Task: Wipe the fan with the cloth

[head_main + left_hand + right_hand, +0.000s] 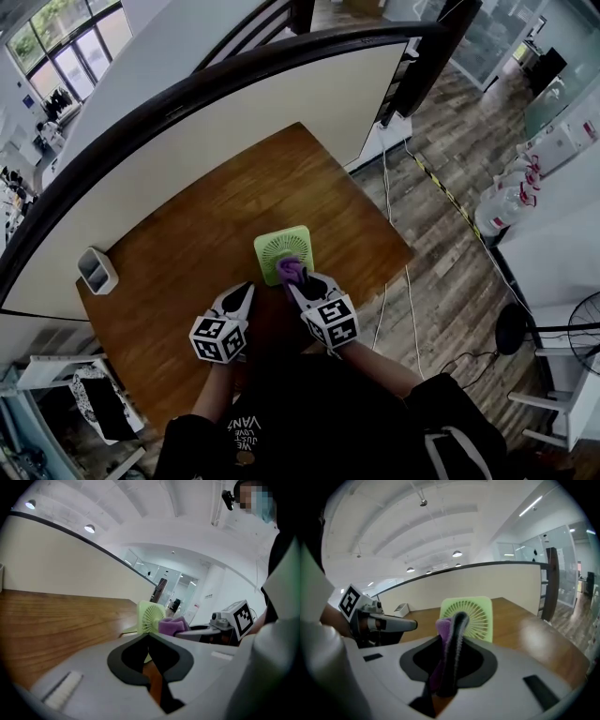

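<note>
My right claw (457, 619) pinches the soft purple cloth (442, 629) at the small green plastic fan (477, 616), my empty left claw (149, 636) pressed together near the fan.

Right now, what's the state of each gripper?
Left gripper: closed, nothing held.
Right gripper: closed on the purple cloth, in front of the green fan.
</note>
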`<state>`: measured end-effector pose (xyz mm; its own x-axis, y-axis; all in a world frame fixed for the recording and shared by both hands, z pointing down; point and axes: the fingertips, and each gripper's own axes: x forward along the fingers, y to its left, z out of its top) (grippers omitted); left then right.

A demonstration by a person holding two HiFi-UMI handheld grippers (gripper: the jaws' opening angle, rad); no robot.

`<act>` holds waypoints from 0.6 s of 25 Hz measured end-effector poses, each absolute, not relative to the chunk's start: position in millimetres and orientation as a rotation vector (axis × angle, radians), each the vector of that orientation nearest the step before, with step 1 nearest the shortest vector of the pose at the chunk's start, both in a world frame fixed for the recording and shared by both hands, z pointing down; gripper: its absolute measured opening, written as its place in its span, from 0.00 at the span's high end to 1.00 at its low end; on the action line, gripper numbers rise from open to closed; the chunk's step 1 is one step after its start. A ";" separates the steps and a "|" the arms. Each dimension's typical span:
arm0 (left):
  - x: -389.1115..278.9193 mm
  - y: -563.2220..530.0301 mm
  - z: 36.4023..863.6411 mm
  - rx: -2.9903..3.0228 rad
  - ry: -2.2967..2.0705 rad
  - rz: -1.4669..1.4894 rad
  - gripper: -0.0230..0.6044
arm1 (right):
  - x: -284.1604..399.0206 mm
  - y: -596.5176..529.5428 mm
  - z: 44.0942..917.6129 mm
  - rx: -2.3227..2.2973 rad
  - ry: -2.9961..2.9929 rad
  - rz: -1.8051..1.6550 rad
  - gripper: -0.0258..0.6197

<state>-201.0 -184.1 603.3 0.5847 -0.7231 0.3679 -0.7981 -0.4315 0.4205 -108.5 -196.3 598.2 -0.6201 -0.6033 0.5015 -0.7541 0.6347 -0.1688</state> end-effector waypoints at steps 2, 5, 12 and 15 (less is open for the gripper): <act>-203.5 -178.9 601.8 2.256 -1.209 0.178 0.94 | -128.2 -192.3 600.0 1.016 -2.480 0.494 0.81; -215.3 -171.3 602.1 2.245 -1.225 0.184 0.94 | -156.5 -186.2 607.7 0.926 -2.490 0.465 0.82; -229.8 -162.4 605.7 2.217 -1.249 0.196 0.94 | -170.9 -185.0 632.3 0.866 -2.445 0.462 0.82; -230.6 -164.8 606.9 2.214 -1.247 0.192 0.94 | -164.8 -186.2 636.3 0.879 -2.434 0.461 0.82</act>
<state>-230.6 -164.8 606.9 0.5514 -0.7358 0.3931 -0.8199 -0.3912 0.4179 -164.8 -186.2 636.3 -0.6623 -0.4933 0.5639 -0.6654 0.7332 -0.1401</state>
